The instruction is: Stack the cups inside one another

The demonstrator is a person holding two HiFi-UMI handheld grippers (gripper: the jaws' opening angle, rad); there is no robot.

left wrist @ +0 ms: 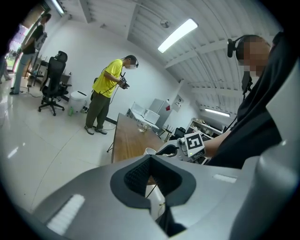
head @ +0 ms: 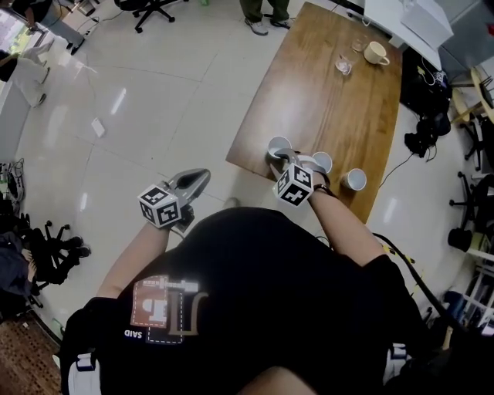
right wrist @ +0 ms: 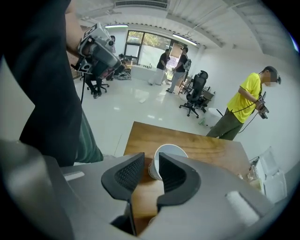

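Observation:
Three white cups stand at the near end of the wooden table [head: 324, 85]: one at the left corner [head: 278, 144], one in the middle [head: 323, 161], one to the right [head: 354, 179]. My right gripper [head: 283, 158] hangs at the left cup's near rim, open by a narrow gap. In the right gripper view the right gripper [right wrist: 151, 158] has its right jaw in front of the cup [right wrist: 169, 150], and the cup's left wall shows in the gap. I cannot tell whether they touch. My left gripper [head: 194, 180] is shut and empty over the floor, left of the table.
A beige mug [head: 377, 52] and a small glass [head: 343, 65] sit at the table's far end. A person in a yellow shirt [left wrist: 110, 89] stands by that end. Office chairs [head: 154, 9] and cables [head: 424, 135] surround the table. White tiled floor lies to the left.

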